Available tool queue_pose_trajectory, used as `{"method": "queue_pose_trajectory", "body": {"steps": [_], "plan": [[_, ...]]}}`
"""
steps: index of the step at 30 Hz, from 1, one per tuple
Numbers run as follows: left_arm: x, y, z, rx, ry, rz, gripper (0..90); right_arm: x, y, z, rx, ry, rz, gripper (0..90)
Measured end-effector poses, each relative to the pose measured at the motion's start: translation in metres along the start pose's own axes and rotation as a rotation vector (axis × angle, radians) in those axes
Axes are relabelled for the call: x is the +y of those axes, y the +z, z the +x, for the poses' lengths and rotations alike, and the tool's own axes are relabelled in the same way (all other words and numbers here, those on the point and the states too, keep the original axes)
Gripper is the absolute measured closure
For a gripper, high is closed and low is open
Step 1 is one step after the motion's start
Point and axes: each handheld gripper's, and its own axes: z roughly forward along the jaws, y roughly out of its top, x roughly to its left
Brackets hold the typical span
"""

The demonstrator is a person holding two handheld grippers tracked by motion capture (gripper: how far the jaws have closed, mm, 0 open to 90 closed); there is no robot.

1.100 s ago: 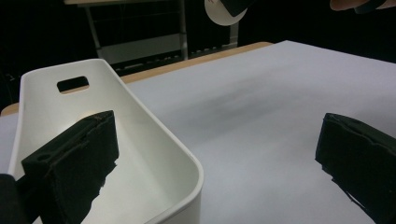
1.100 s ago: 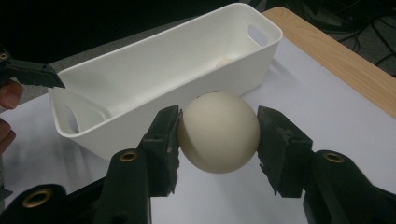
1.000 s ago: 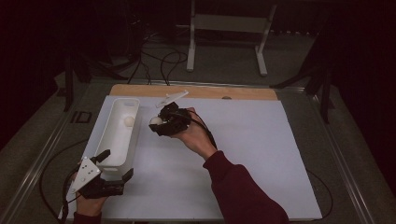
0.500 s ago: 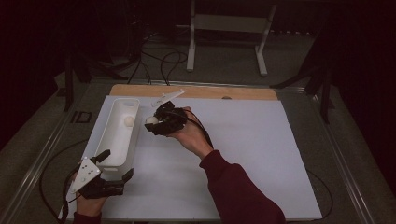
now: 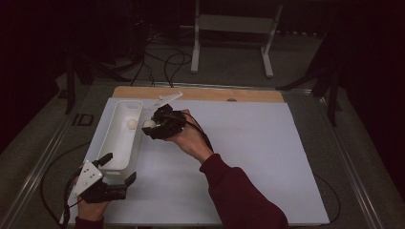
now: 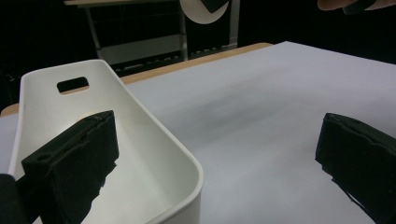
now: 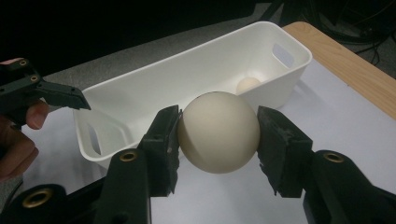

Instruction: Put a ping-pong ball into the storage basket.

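Progress looked to be about halfway. Nearest the person, the left claw (image 5: 117, 168) stood wide apart, gripping nothing; in the left gripper view one jaw sat inside the near end of the white bin (image 6: 187, 161) and the other hung outside over the white mat (image 6: 261, 116), neither pressing on the wall, so it seemed ready to steady the bin rather than clamped to it.

Farther out, the right claw (image 7: 218, 133) was closed on a cream ball (image 7: 218, 132), one pad against each side. In the high view that ball (image 5: 149, 124) was held just beside the bin's right wall, toward its far half, not yet over the opening.

Farther still, a second ball (image 7: 247, 84) already lay on the bin's floor near the far end, also seen in the high view (image 5: 132, 124). The bin (image 5: 119, 164) ran lengthwise along the left side of the counter (image 5: 200, 94).

Judging from this, one ball was stowed and the held one remained: it still needed carrying left over the rim and letting go.
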Motion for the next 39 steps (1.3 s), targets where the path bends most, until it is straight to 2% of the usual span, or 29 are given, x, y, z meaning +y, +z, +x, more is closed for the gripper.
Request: {"method": "queue_pose_trajectory", "body": {"steps": [39], "plan": [[0.001,0.000,0.000,-0.003,-0.001,-0.003,0.0,0.024,0.017,0.024,0.046,-0.040,-0.015,50.7]]}}
